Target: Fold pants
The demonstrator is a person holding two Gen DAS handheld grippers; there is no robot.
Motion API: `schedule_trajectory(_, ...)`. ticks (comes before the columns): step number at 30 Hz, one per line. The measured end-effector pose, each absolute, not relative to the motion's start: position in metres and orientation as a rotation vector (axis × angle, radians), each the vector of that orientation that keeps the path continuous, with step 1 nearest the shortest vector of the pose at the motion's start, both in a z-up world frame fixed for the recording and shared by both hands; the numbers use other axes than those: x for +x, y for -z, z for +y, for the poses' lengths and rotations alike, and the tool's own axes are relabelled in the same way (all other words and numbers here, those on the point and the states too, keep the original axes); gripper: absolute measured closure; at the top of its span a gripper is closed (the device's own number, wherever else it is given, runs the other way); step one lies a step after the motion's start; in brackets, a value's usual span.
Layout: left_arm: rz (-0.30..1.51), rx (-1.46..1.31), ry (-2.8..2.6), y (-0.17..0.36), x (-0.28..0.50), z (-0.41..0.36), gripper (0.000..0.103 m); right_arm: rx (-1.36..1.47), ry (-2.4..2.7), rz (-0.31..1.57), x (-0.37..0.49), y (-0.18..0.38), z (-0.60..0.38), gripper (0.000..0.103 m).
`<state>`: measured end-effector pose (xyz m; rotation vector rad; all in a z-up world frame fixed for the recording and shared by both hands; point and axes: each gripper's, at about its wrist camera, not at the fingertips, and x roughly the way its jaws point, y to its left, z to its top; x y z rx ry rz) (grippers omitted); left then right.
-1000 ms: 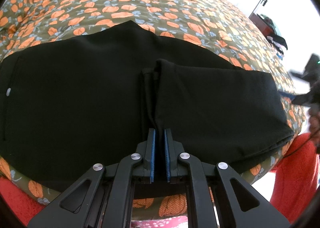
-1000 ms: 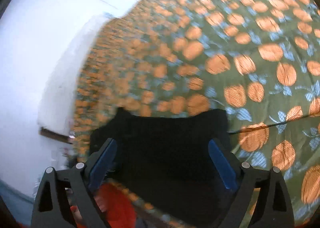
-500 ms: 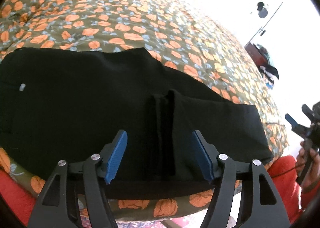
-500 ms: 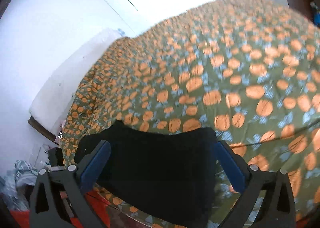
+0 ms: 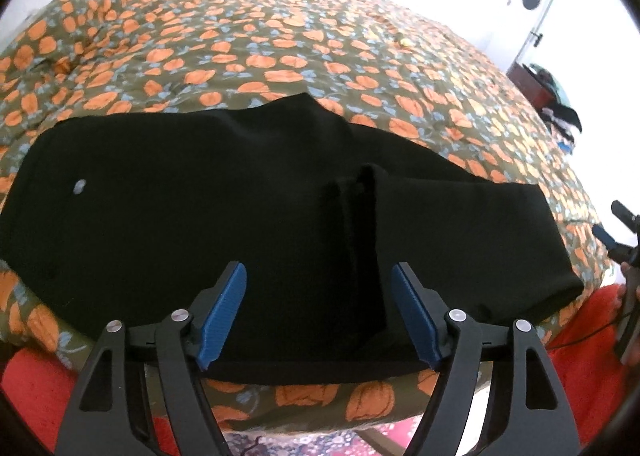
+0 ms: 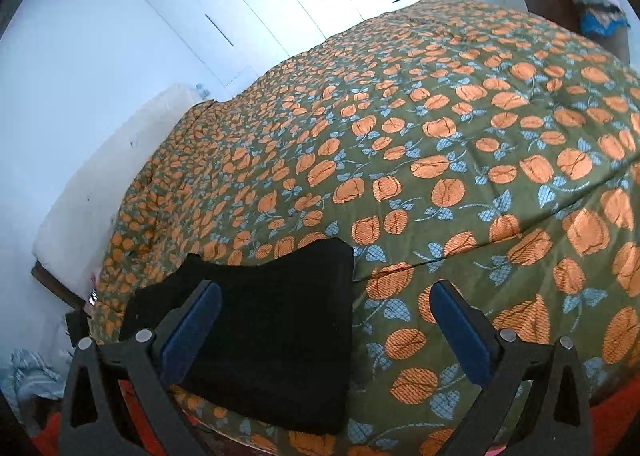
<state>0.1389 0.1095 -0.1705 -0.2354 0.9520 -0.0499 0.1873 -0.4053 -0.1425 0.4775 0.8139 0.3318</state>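
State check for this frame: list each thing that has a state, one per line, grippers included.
black pants: lying flat on the bed, folded over, leg ends laid across the middle.
left gripper: jaws opening, above the pants, pads not pressing the cloth.
right gripper: open wide, holding nothing, over the pants' edge.
patterned bedspread: spread over the bed.

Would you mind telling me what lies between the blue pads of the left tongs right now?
In the left wrist view, the black pants with their folded-over leg ends lie between the opening left tongs, untouched by either pad.

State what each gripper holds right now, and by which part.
Nothing. The left gripper is opening above the black pants, pads clear; the right gripper is open and empty.
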Motion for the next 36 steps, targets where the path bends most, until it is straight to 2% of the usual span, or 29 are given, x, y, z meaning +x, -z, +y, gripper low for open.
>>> schedule_trajectory(4,0.912,-0.344,-0.018,0.165,0.127,0.148,0.026,0.45,-0.341,0.831,0.19,0.148,-0.398,0.0)
schedule_trajectory(7,0.838,-0.547,-0.13,0.163,0.106,0.21,0.026,0.443,-0.36,0.849,0.194,0.151,-0.39,0.0)
schedule_trajectory(11,0.691,-0.952,-0.33,0.187,0.053,0.307,0.027,0.423,-0.379,0.863,0.198,0.153,-0.38,0.0)
schedule_trajectory(15,0.582,-1.199,-0.399,0.215,0.012,0.356,0.029,0.409,-0.397,0.88,0.202,0.157,-0.37,0.0)
schedule_trajectory(18,0.567,-1.202,-0.389,0.22,0.013,0.364,0.03,0.41,-0.401,0.893,0.203,0.158,-0.366,0.0)
schedule_trajectory(23,0.586,-1.154,-0.346,0.221,0.039,0.369,0.037,0.399,-0.391,0.913,0.202,0.162,-0.363,0.0)
schedule_trajectory(36,0.719,-1.102,-0.331,0.248,0.094,0.385,0.036,0.421,-0.373,0.941,0.203,0.167,-0.366,0.0)
